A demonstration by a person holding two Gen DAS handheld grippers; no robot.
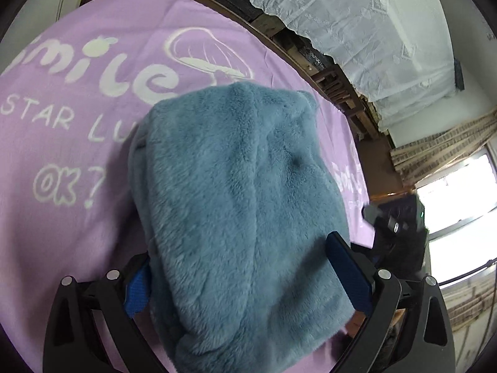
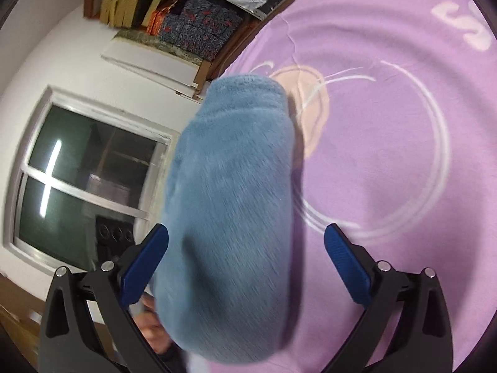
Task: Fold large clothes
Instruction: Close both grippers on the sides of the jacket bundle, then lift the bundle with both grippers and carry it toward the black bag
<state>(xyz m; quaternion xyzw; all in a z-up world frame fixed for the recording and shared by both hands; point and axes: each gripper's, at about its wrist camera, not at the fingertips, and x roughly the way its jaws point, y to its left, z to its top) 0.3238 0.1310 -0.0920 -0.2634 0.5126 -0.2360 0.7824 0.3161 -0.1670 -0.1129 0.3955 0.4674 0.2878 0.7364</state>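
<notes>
A fluffy blue fleece garment [image 1: 242, 205] lies folded into a thick bundle on a purple printed blanket [image 1: 77, 118]. My left gripper [image 1: 245, 264] is open, with its blue pads [image 1: 348, 270] spread to either side of the bundle's near end. In the right wrist view the same garment [image 2: 230, 217] fills the space between the open fingers of my right gripper [image 2: 245, 251], nearer the left pad [image 2: 146, 261]; the picture is motion-blurred. I cannot tell whether either gripper touches the cloth. The right gripper [image 1: 394, 230] also shows at the blanket's right edge in the left wrist view.
The blanket [image 2: 388, 155] covers a table whose dark edge [image 1: 279, 43] runs along the far side. White lace curtain [image 1: 357, 25] and a bright window [image 1: 456, 205] lie beyond. A dark window [image 2: 84, 183] and stacked boxes [image 2: 186, 21] stand to the right gripper's left.
</notes>
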